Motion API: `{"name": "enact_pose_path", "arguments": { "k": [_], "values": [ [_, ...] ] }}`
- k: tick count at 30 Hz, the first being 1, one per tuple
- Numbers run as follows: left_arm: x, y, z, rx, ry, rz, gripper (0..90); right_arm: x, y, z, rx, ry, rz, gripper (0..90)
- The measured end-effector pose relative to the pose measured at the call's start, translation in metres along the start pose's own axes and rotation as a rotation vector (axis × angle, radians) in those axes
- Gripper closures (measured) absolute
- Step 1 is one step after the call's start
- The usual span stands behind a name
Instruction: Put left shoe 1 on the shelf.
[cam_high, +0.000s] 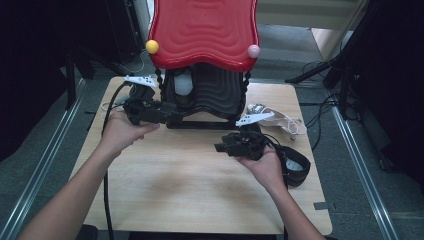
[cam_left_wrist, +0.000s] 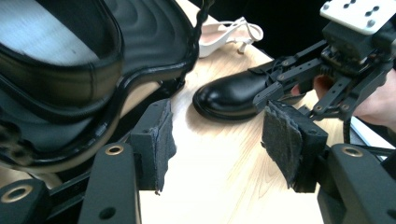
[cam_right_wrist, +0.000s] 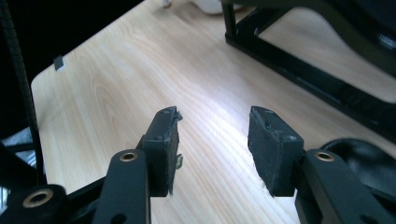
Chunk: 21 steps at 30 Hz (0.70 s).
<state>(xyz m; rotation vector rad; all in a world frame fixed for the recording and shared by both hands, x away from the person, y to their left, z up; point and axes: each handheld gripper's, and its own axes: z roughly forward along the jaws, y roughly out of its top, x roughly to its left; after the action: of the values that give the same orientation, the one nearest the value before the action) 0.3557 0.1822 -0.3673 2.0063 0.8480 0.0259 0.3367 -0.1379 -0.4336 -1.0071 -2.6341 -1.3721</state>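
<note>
A shoe rack with a red wavy top shelf (cam_high: 202, 32) and a black lower shelf (cam_high: 215, 92) stands at the back of the wooden table (cam_high: 190, 190). My left gripper (cam_high: 172, 111) is at the rack's front left foot. Its jaws (cam_left_wrist: 215, 140) are open over bare wood, with the black shelf (cam_left_wrist: 70, 84) just beside the left pad. A black boot (cam_left_wrist: 233, 95) lies ahead of it, and beyond that a white sandal (cam_left_wrist: 231, 37). My right gripper (cam_high: 218, 147) points left across the table, open (cam_right_wrist: 212, 135), with nothing between its pads.
The rack's black base bar (cam_right_wrist: 299, 70) runs close ahead of the right gripper. A white shoe (cam_high: 182, 82) sits on the lower shelf. The black boot (cam_high: 296, 167) lies behind the right hand, the white sandal (cam_high: 280, 120) at the back right. Cables trail off the left side.
</note>
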Motion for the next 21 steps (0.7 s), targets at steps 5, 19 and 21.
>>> {"name": "enact_pose_path", "arguments": {
  "k": [5,19,21],
  "values": [
    [-0.002,-0.021,0.013,0.022,-0.010,-0.014,43.6,0.001,-0.010,-0.004,0.024,0.013,-0.024,54.6],
    [-0.015,-0.080,0.036,0.046,-0.046,-0.047,44.4,-0.004,-0.038,-0.024,0.038,0.027,-0.043,54.9],
    [-0.015,-0.085,0.037,0.046,-0.046,-0.050,44.4,-0.007,-0.042,-0.028,0.046,0.010,-0.034,54.9]
  ]
}}
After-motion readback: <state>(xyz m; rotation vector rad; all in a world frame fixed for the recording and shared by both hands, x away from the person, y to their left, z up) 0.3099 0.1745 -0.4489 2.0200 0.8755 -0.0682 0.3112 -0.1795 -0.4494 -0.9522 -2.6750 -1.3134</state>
